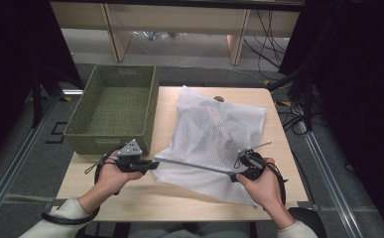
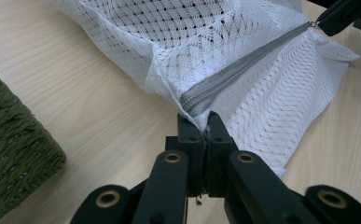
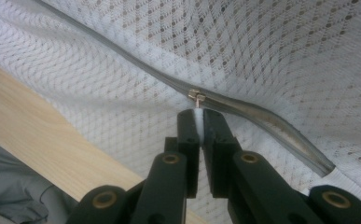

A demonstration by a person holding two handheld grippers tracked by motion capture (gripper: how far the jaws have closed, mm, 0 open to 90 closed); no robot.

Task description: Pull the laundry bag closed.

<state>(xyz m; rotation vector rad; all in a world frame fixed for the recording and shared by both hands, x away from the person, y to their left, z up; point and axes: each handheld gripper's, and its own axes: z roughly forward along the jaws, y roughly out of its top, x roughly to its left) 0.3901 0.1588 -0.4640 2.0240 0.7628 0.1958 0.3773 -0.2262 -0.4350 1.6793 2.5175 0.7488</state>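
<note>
A white mesh laundry bag [image 1: 214, 134] lies on the wooden table [image 1: 130, 198]. Its grey zipper [image 1: 194, 166] runs taut along the near edge between my two grippers. My left gripper [image 1: 156, 164] is shut on the bag's corner at the zipper's end [image 2: 194, 100], where fabric is pinched between the jaws of this gripper [image 2: 207, 122]. My right gripper [image 1: 234, 174] is shut on the zipper pull. In the right gripper view the metal slider [image 3: 197, 95] sits just past the jaw tips of this gripper [image 3: 197, 112], with a white tab clamped between them. A person's hands hold both grippers.
A green woven basket [image 1: 115, 106] stands empty at the table's far left, close to the bag. In the left gripper view its corner [image 2: 10, 154] lies to the left. Bare table shows in front of the bag. Cables lie on the floor to the right.
</note>
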